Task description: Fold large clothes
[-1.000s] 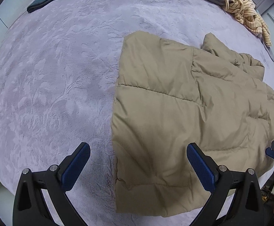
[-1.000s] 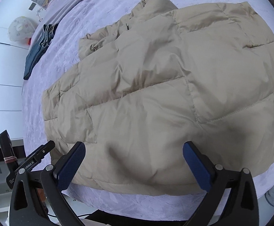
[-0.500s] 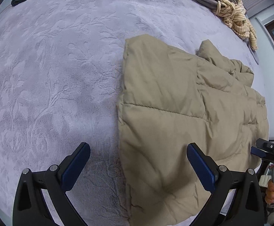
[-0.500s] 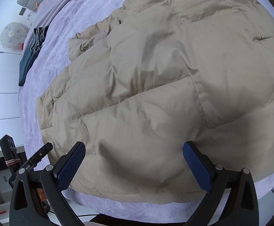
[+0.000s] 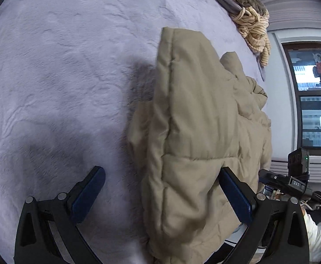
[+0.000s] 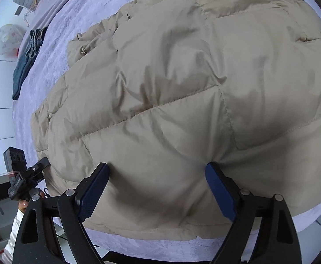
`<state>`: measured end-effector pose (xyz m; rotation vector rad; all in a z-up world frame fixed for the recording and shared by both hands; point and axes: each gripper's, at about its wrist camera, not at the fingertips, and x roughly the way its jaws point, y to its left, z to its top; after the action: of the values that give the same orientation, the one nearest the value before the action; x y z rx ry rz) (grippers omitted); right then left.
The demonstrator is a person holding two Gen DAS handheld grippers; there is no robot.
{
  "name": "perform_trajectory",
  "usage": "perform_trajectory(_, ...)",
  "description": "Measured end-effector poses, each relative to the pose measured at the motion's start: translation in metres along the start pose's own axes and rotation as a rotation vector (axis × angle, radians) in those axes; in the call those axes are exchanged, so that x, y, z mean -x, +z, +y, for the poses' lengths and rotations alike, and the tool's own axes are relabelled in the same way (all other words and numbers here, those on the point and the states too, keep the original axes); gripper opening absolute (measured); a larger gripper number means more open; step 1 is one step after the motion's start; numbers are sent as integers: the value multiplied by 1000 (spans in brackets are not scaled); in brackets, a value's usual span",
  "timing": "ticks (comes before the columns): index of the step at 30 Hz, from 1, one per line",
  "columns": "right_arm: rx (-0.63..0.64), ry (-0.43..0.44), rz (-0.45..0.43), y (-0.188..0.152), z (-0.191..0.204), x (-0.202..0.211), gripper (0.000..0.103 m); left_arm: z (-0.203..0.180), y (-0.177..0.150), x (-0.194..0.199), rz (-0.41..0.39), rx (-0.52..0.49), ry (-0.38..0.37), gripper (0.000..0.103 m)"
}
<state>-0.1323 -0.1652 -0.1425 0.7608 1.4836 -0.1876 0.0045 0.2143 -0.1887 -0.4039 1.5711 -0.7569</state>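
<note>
Tan jacket, left wrist view: the padded jacket (image 5: 195, 132) lies on the lilac bed (image 5: 61, 77), its near edge lifted and curling over.
Left gripper (image 5: 160, 193): fingers spread wide, one over bare bed, one against the jacket, pinching nothing.
Change, left view: a second ago the jacket lay flat.
Right wrist view: the right gripper (image 6: 158, 189) has its fingers narrowed and pressed into the jacket's near hem, bunching a puff of padding between them.
Change, right view: those fingers stood wider and above the cloth.
Progress: early; one fold starting, most folding left.
Elsewhere: jeans (image 6: 27, 52) and a striped garment (image 5: 255, 30) wait at the bed's edge.
</note>
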Motion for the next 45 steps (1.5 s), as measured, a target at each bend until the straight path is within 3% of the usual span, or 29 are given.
perform_trajectory(5,4,-20,11,1,2,-4,90,-23,13,-19,51,-78,-76,103)
perform_trajectory(9,8,-30,14,2,4,-5,91,-44,12,-33,146,-139,-166,103)
perform_trajectory(14,4,-30,13,3,6,-7,91,-50,9,-51,218,-174,-132,102)
perform_trajectory(15,2,-29,14,3,7,-6,91,-50,10,-50,220,-165,-149,95)
perform_trajectory(17,0,-16,20,2,8,-5,91,-49,11,-46,237,-144,-200,52)
perform_trajectory(19,4,1,28,1,8,0,91,-51,10,-41,230,-135,-236,38)
perform_trajectory(22,27,12,-7,0,8,11,90,-63,4,-25,204,-125,-299,31)
perform_trajectory(24,27,32,-48,1,7,17,71,-77,0,-13,182,-127,-332,31)
perform_trajectory(25,19,35,-62,4,5,18,38,-85,-2,-8,173,-130,-338,31)
perform_trajectory(26,10,35,-72,6,2,16,16,-95,-4,-4,166,-135,-337,31)
perform_trajectory(27,1,44,-86,9,0,14,13,-105,-7,0,159,-141,-329,31)
perform_trajectory(32,13,96,-90,24,-6,-5,10,-162,-17,9,141,-150,-280,31)
perform_trajectory(40,-2,227,9,50,-29,-35,9,-271,-28,-18,139,-136,-70,31)
perform_trajectory(45,36,304,56,52,-47,-17,9,-331,-29,-44,136,-137,-7,32)
